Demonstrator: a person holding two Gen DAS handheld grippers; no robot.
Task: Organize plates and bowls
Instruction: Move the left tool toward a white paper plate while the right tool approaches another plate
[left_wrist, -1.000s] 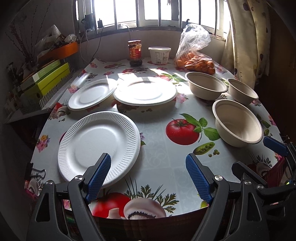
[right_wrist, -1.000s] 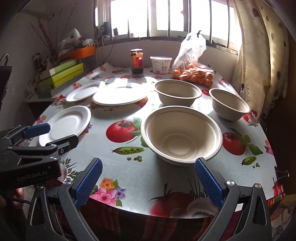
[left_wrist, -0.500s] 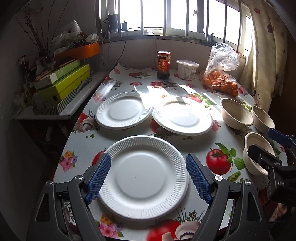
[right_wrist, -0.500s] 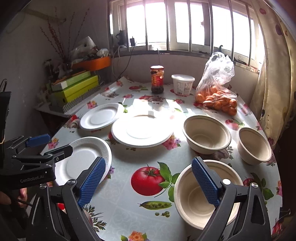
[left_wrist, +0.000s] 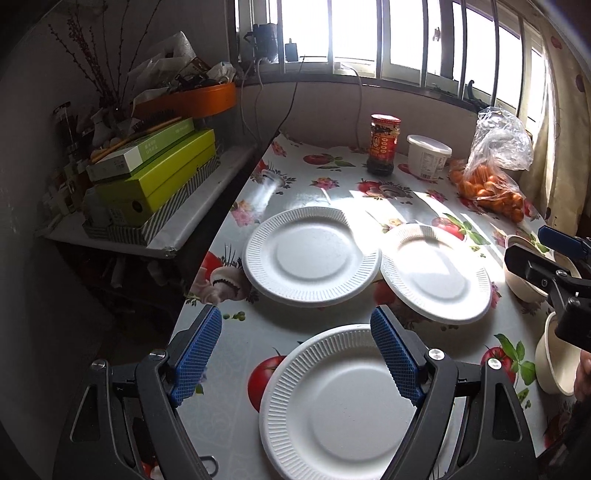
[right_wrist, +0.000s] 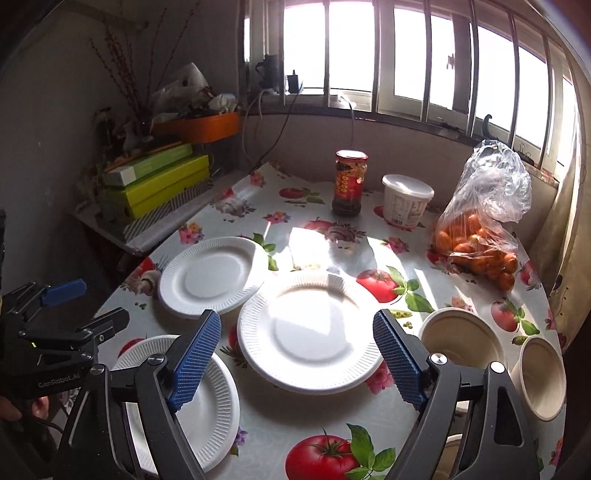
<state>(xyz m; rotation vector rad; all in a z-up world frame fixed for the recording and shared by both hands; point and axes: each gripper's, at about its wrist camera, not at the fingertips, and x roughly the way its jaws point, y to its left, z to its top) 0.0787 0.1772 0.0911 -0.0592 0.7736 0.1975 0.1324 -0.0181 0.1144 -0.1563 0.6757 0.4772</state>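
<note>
Both grippers hover with fingers spread, empty; the right gripper (right_wrist: 295, 362) has just been narrowing. The thin near plate (left_wrist: 343, 402) probably slides under the left gripper (left_wrist: 299, 358).

Nearest bowl (right_wrist: 448, 458) — mostly hidden behind the right gripper's arm.

three plates (right_wrist: 310, 338), bowls (right_wrist: 461, 338), right gripper (right_wrist: 297, 360) empty
</note>
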